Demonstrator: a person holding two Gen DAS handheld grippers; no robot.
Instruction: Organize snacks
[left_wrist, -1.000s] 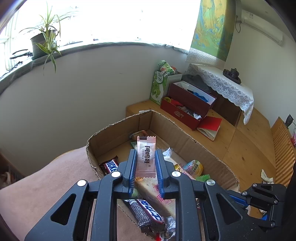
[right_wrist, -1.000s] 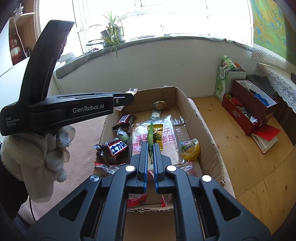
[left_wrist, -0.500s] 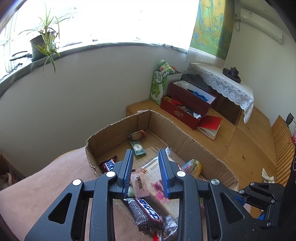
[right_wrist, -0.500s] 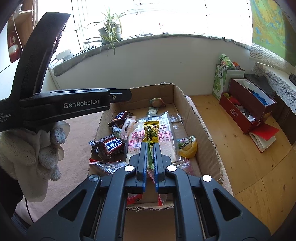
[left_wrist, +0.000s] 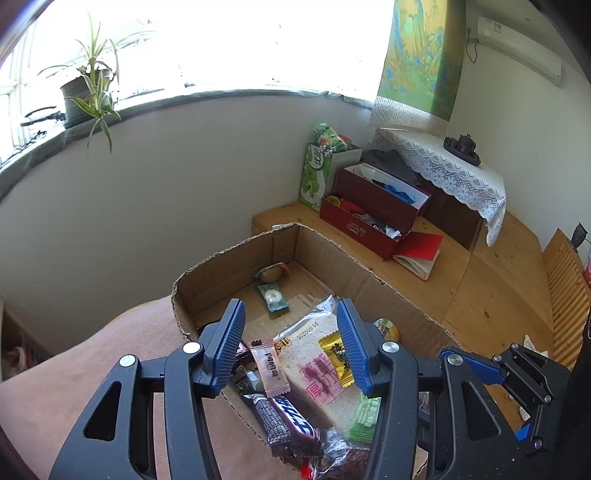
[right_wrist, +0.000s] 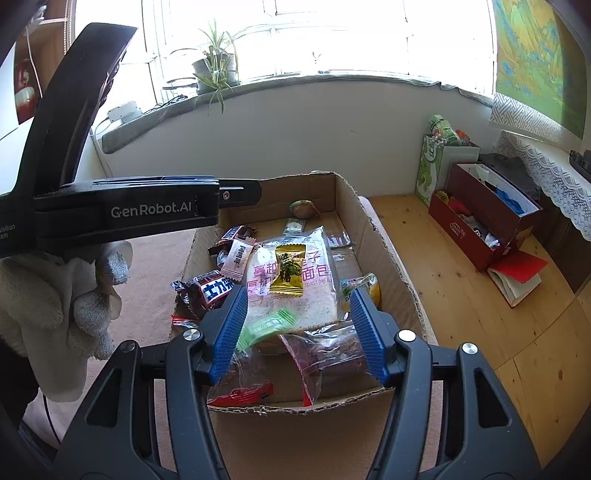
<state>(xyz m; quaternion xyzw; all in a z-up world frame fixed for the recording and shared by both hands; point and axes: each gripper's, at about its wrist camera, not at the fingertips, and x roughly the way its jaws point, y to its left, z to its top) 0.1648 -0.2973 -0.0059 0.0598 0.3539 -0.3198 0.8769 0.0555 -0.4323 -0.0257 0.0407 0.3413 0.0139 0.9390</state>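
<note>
Both claws hang over the cardboard box (right_wrist: 384, 258), jaws opening, nothing between the pads. Left claw (left_wrist: 290, 345) above the near-left corner; right claw (right_wrist: 297, 328) above the near edge. Pink candy wrapper (right_wrist: 239, 257) lies loose on the box's left side, long axis running near-to-far, tilted slightly. Yellow candy (right_wrist: 290, 271) rests flat atop the bread packet (right_wrist: 295, 291), long axis near-to-far. Far end of the box floor mostly bare; tall walls on all sides.
</note>
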